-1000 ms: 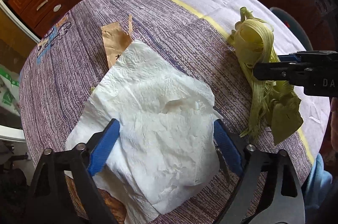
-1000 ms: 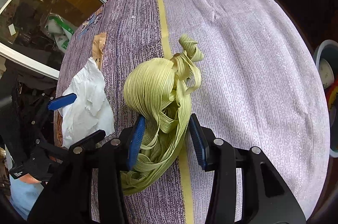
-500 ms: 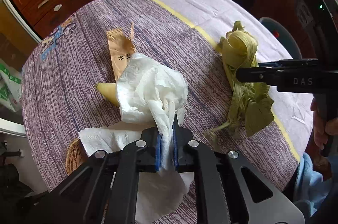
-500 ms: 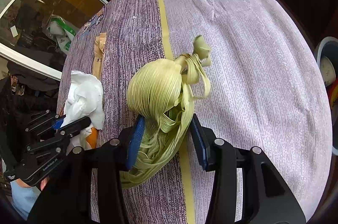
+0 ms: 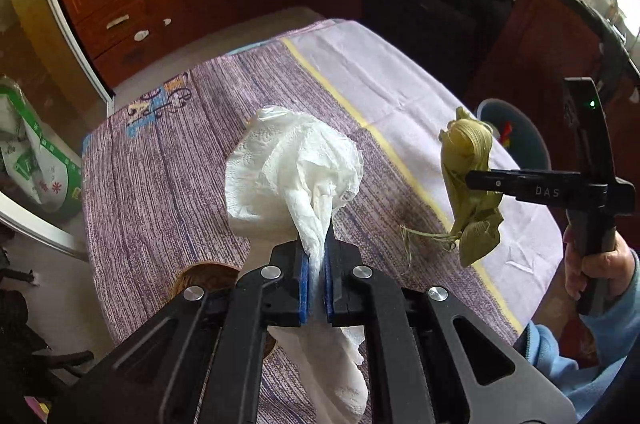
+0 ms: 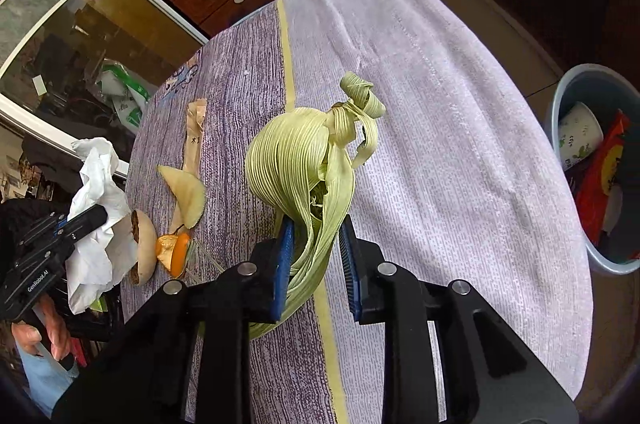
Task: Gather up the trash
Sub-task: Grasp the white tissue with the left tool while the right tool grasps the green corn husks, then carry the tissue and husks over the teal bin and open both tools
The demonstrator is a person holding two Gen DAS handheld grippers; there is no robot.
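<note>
My left gripper is shut on a crumpled white paper napkin and holds it up above the table; the right wrist view shows this gripper and napkin at the left edge. A bundle of pale green ribbed leaves stands between the blue pads of my right gripper, whose jaws are closing on it. From the left wrist view, that bundle hangs in the right gripper just over the tablecloth, with a thin string trailing from it.
On the striped tablecloth lie a brown paper sleeve, a pale peel, orange peel and a brown round piece. A grey-blue bin holding a cup and wrappers stands on the floor to the right. Wooden cabinets stand behind.
The left jaws shut on the napkin and lifted it, uncovering the scraps beneath. The right jaws narrowed on the leaf bundle, which rose a little off the cloth.
</note>
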